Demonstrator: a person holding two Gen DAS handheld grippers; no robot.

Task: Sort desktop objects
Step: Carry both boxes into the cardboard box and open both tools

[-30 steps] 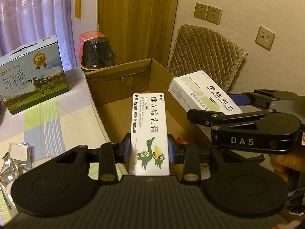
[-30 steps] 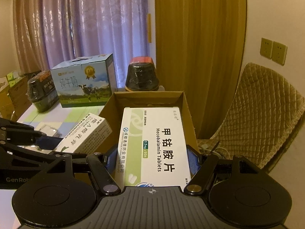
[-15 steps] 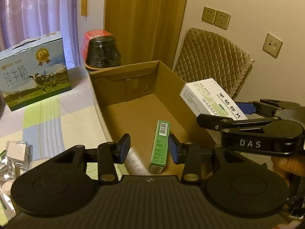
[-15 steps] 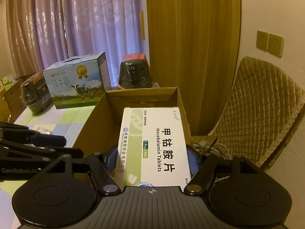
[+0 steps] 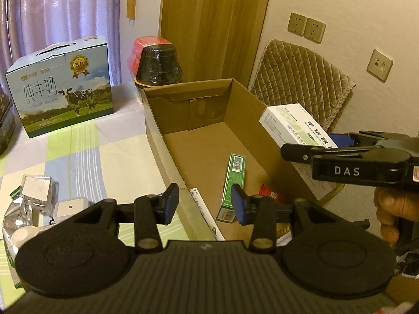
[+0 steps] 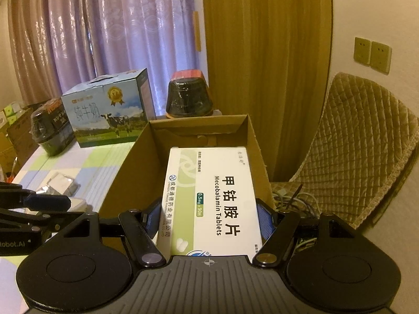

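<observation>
Right now the white tablet box (image 6: 209, 201) sits clamped flat in the right gripper (image 6: 209, 217), held over the open cardboard box (image 5: 162, 130), presumably ready to drop in. The left gripper (image 5: 205, 206) hangs empty, its jaws spread wide, above the near end, where a green carton (image 5: 233, 183) and a white carton (image 5: 207, 214) lie inside. Left on the worktop (image 5: 86, 157), foil packets (image 5: 34, 196) wait; beyond stands a milk carton (image 5: 62, 89).
</observation>
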